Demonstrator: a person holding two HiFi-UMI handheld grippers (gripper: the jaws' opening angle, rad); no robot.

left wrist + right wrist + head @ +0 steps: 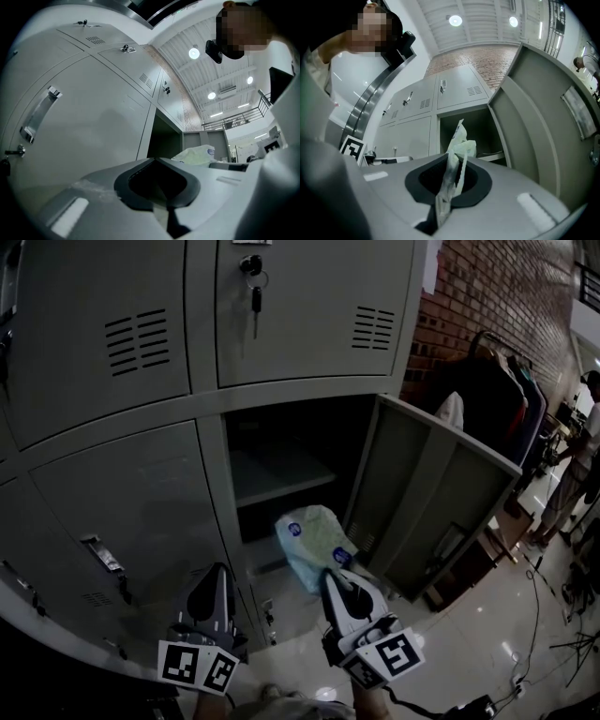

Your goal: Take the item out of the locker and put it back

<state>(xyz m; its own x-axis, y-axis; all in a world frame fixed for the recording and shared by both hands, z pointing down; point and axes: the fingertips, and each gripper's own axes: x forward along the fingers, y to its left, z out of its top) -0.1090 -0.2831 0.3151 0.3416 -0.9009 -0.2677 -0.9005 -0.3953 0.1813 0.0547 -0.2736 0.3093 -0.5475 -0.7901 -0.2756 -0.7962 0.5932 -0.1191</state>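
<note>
Plastic bag (314, 540), pale, crumpled, blue-printed

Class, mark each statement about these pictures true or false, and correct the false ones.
1. The jaws of the right gripper are shut on the bag. True.
2. The bag lies on the shelf. False: it hangs in front of the open compartment, off the shelf.
3. The lower locker door is closed. False: it stands open.
4. A key hangs in the lock of the upper door. True.
5. The left gripper holds nothing. True.
</note>
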